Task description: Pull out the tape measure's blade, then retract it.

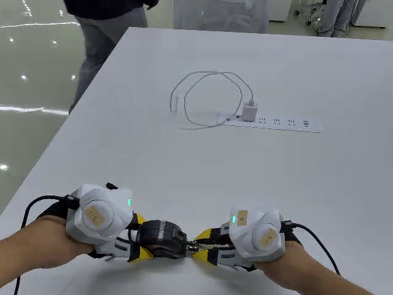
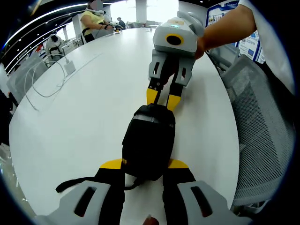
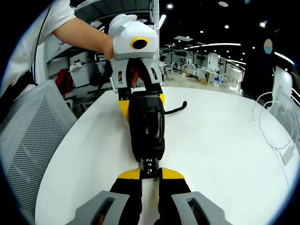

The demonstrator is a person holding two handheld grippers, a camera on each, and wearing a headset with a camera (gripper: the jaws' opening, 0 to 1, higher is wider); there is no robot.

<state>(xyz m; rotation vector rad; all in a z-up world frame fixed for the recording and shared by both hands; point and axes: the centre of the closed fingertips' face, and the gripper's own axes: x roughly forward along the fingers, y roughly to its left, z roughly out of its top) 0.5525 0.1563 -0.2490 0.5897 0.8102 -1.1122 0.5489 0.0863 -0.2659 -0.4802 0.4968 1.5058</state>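
Observation:
A black tape measure lies near the table's front edge, held between my two grippers. My left gripper is shut on its case, yellow tips pressed to both sides. My right gripper is shut on the blade's end, where a short stub of blade with printed numbers pokes out of the case. In the left gripper view the right gripper meets the case's far end. A black wrist strap trails from the case.
A white power strip with a white charger and a looped white cable lies further back on the white table. A person stands at the far left corner. Mesh chairs stand beside the table.

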